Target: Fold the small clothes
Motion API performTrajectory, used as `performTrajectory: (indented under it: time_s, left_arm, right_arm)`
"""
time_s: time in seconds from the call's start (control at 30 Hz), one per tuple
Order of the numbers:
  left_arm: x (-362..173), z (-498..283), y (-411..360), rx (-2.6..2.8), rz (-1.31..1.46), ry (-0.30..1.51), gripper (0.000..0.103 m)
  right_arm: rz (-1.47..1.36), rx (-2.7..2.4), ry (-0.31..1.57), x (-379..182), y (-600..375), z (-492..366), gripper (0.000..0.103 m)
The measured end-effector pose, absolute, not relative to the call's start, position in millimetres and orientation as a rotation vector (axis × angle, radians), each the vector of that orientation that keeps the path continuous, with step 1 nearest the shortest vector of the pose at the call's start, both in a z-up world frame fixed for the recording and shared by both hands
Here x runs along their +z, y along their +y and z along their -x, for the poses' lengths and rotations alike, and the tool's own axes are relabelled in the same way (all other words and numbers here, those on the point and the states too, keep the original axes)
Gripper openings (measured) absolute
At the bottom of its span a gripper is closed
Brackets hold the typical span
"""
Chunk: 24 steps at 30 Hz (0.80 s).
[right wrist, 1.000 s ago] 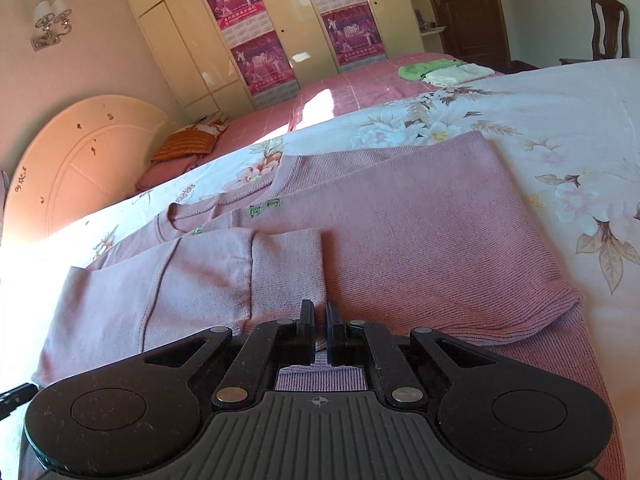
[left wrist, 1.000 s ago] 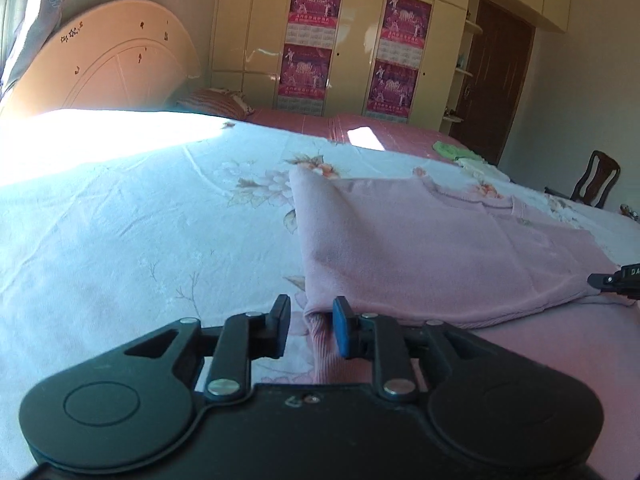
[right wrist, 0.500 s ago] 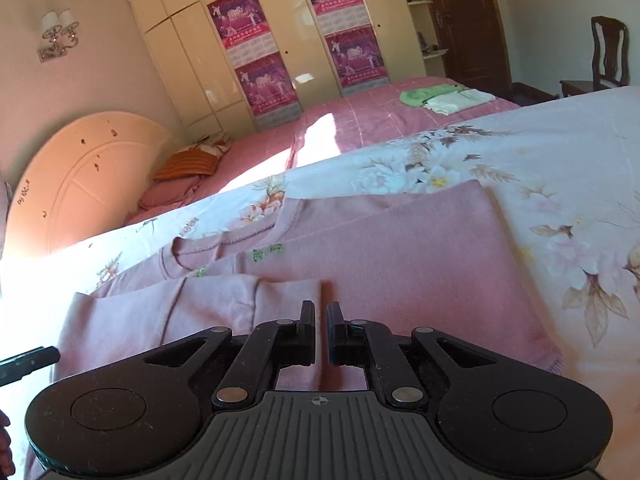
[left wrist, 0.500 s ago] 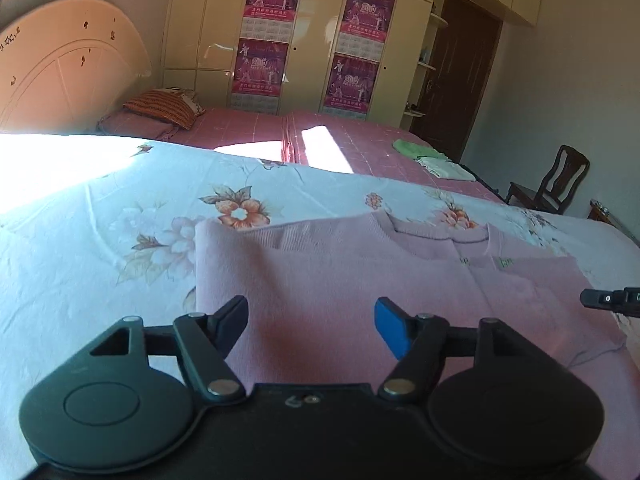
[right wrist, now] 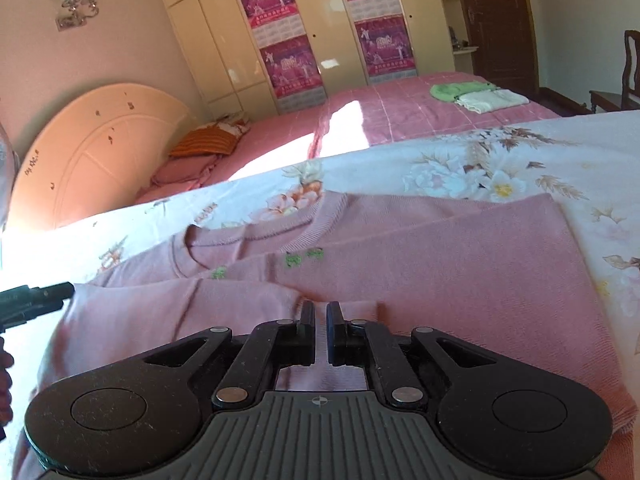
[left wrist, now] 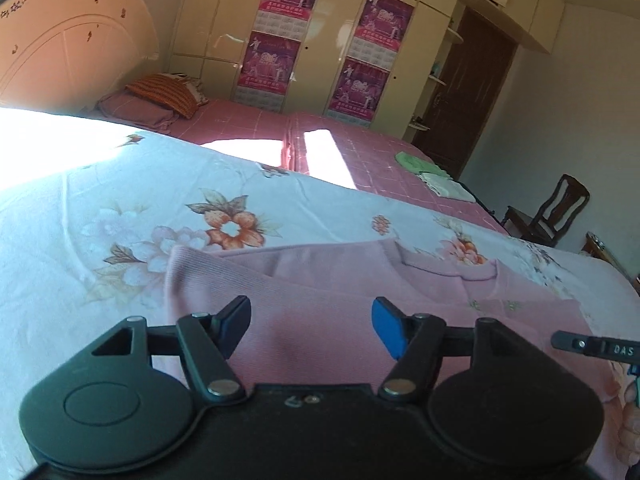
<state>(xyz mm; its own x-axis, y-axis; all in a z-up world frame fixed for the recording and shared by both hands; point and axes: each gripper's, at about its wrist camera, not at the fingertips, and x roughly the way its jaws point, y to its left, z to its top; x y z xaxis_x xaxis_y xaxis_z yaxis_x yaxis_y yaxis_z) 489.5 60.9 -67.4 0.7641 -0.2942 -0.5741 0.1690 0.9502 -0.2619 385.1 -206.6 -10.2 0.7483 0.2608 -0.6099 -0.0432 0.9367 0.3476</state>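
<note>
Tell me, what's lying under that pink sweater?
Under the pink sweater is a white floral bedsheet, showing around its edges. Whatever lies directly beneath the sweater is covered.

Your left gripper (left wrist: 310,326) body hides the near hem of the pink sweater (left wrist: 320,280). In the right wrist view, your right gripper (right wrist: 320,332) covers the folded sleeve's end; whether anything is pinched stays unclear.

Bedroom clutter you're facing

Ahead of your tongs, a striped pillow (right wrist: 208,142) is lying beside the headboard (right wrist: 100,148); posters (left wrist: 280,28) are hanging on wardrobe doors.
</note>
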Motion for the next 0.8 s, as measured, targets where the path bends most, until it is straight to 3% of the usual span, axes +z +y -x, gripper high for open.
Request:
performTrajectory:
  time_s: [0.17,0.43,0.53,0.6,0.7,0.8]
  left_arm:
    - [-89.6,-479.7,12.6,-0.261,0.074,0.680,0.065]
    - [-91.8,-458.2,78.0,-0.173,0.067,0.678,0.057]
    - [-79.1,-451.9,66.6,-0.156,0.033,0.636,0.062]
    - [-75.3,-444.4,69.7,-0.129,0.048,0.606,0.074]
    - [-96.6,-448.1,74.7,-0.083,0.003,0.733,0.073]
    - [-93.0,-437.1,73.9,-0.083,0.026,0.715,0.071]
  right_arm:
    - [-0.193,0.281,0.787,-25.0,-152.3,-398.2,0.005]
    - [-0.164,0.208,0.783,-35.0,-200.5,-381.4,0.005]
    - [-0.181,0.198,0.769,-25.5,-200.7,-377.9,0.005]
    - [-0.156,0.213,0.724,-13.6,-196.7,-362.9,0.006]
    - [-0.120,0.230,0.755,-20.3,-193.3,-349.0,0.006]
    - [-0.138,0.210,0.785,-31.2,-197.5,-344.9,0.006]
